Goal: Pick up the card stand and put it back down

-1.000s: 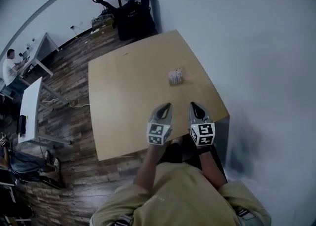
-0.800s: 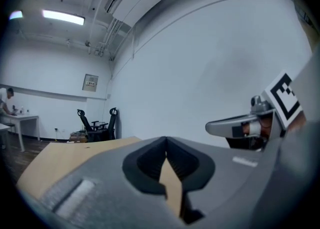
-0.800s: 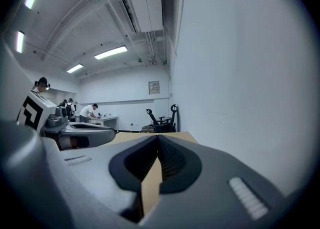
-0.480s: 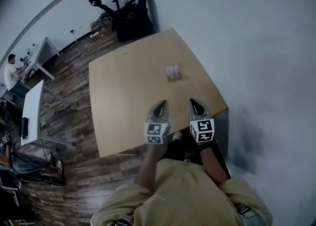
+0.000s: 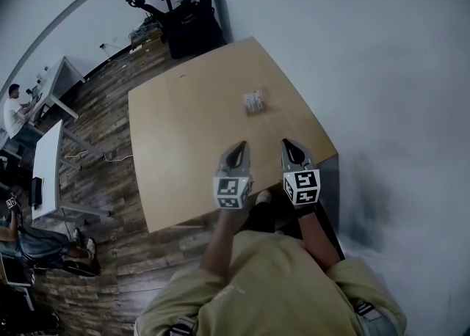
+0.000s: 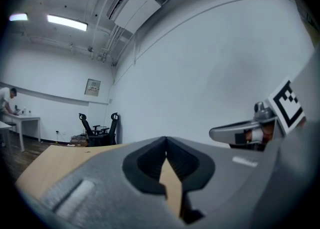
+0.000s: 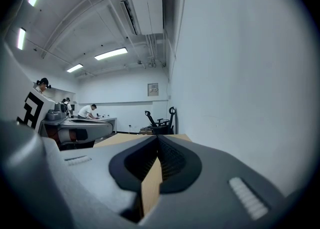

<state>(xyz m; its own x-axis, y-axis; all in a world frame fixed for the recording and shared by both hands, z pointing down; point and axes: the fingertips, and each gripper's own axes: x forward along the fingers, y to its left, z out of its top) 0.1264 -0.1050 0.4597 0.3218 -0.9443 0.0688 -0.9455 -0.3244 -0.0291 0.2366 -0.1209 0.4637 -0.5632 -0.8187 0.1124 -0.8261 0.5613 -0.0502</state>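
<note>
The small white card stand (image 5: 255, 102) sits on the wooden table (image 5: 183, 129), right of its middle, toward the wall side. Both grippers hover over the table's near edge, well short of the stand. My left gripper (image 5: 239, 148) is shut with nothing in it; its jaw tips meet in the left gripper view (image 6: 166, 140). My right gripper (image 5: 287, 144) is also shut and empty, its tips touching in the right gripper view (image 7: 158, 138). Neither gripper view shows the stand.
A white wall (image 5: 367, 70) runs close along the table's right side. Black office chairs (image 5: 187, 15) stand beyond the far corner. White desks (image 5: 48, 158) and a seated person (image 5: 13, 107) are to the left, over a dark plank floor (image 5: 103, 107).
The head view has shifted a little, so table and stand sit slightly higher in the picture. Both grippers stay shut side by side over the near edge.
</note>
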